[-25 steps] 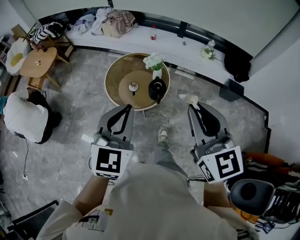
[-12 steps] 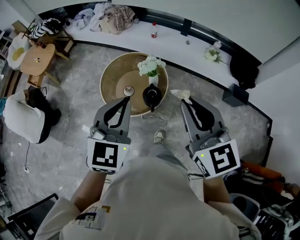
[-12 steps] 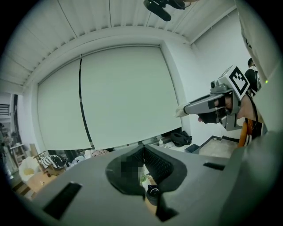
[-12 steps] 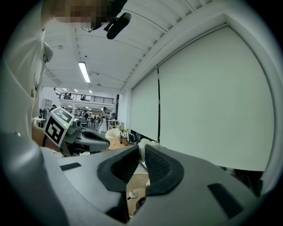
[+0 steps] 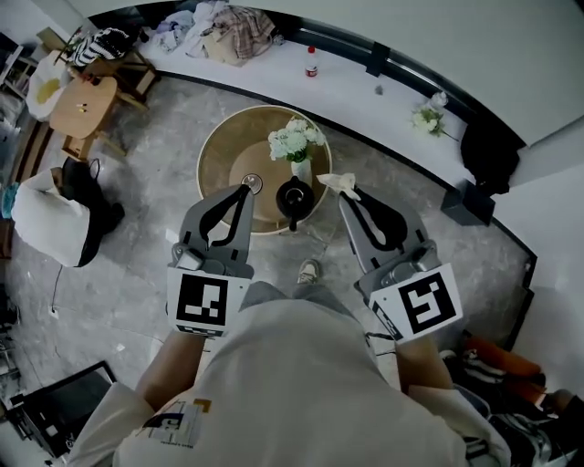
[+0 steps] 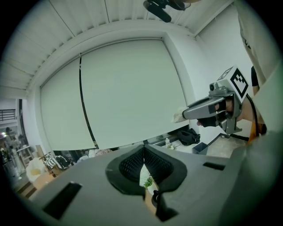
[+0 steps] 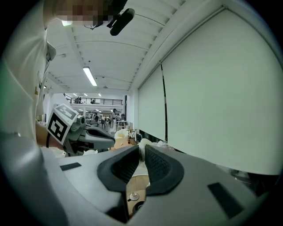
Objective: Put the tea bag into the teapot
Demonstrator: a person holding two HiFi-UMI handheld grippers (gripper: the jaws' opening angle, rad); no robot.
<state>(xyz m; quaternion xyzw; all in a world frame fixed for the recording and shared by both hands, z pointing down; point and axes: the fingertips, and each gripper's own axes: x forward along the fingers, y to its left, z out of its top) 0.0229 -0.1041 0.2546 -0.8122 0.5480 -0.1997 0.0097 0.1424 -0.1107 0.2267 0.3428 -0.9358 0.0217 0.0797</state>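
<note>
A black teapot stands on the round wooden table, just in front of a white vase of flowers. My right gripper is held in the air to the right of the teapot, shut on a white tea bag that sticks out past its tips. The tea bag also shows pinched between the jaws in the right gripper view. On the teapot's left my left gripper is shut with nothing in it, its tip above a small round lid. From the left gripper view, the right gripper is seen carrying the bag.
A long white ledge runs behind the table with a red bottle and clothes on it. A small wooden side table and a person in white are at the left. The person's shoe is on the grey floor.
Both grippers have moved forward toward the round table. The right one has carried the tea bag to beside the teapot, and the left tip now reaches the table's front.
</note>
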